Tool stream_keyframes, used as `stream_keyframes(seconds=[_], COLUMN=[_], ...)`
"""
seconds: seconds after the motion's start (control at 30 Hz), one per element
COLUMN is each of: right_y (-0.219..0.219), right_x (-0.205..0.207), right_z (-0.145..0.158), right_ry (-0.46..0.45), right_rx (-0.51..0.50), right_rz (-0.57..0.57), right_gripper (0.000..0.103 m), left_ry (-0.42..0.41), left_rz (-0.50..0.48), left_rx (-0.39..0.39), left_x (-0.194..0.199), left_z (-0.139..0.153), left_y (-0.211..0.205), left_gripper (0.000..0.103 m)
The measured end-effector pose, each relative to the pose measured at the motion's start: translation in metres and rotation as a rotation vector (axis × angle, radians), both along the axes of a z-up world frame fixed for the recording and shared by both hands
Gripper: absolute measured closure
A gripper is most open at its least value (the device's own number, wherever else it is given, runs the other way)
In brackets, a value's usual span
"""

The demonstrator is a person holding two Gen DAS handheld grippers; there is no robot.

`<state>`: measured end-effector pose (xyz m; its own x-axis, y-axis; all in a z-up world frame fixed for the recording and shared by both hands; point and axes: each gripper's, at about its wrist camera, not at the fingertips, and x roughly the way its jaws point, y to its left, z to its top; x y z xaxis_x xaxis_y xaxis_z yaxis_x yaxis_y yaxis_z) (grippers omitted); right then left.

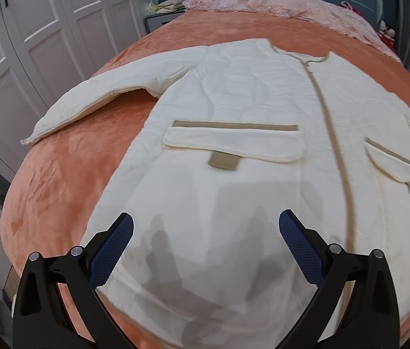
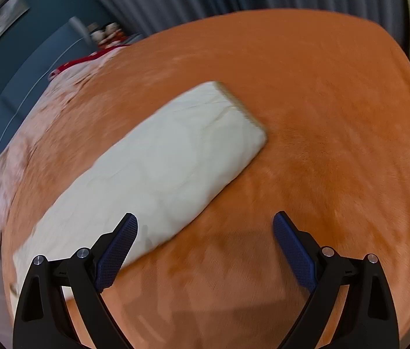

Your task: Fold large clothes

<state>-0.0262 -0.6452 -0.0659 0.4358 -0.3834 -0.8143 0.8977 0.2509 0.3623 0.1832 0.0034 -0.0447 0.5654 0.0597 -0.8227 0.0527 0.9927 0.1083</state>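
The cream jacket runs out of the left wrist view at the bottom, so its hem is cut off, and its right sleeve passes the right edge. In the right wrist view the whole scene is smeared with motion blur: the sleeve shows no stitching, and its near end is hidden behind the left finger of the right hand-held gripper. Small red-and-white items at the bed's far corner are too blurred to identify.
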Motion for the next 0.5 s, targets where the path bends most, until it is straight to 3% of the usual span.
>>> stream_keyframes(seconds=[0.07,0.1,0.13,0.23,0.3,0.4,0.5], right_y=[-0.006,-0.008,-0.011,-0.009,-0.002,0.030,0.111], right_x=[0.001,0.004,0.011,0.037,0.059,0.100,0.170], right_z=[-0.003,-0.002,-0.003,0.003,0.019,0.063,0.125], right_ry=[-0.022,-0.023,-0.022,-0.019,-0.047,-0.116,-0.208], right_rx=[-0.031,-0.043,-0.036,-0.018,-0.047,-0.134,-0.264], right_rz=[-0.042,-0.045,-0.029,-0.011,0.040,0.162,0.451], right_gripper=[0.017,0.032,0.055,0.082,0.089,0.089,0.089], left_ry=[0.000,0.000,0.001,0.000,-0.004,-0.018,-0.027], left_rz=[0.009,0.014,0.021,0.038,0.049,0.070,0.094], left_rx=[0.015,0.020,0.023,0.014,0.004,-0.014,-0.034], left_x=[0.008,0.011,0.016,0.027,0.035,0.044,0.052], left_z=[-0.004,-0.005,-0.007,-0.008,-0.007,-0.004,-0.002], left_y=[0.002,0.003,0.004,0.010,0.016,0.025,0.035], left_gripper=[0.005,0.005,0.005,0.005,0.005,0.005,0.005])
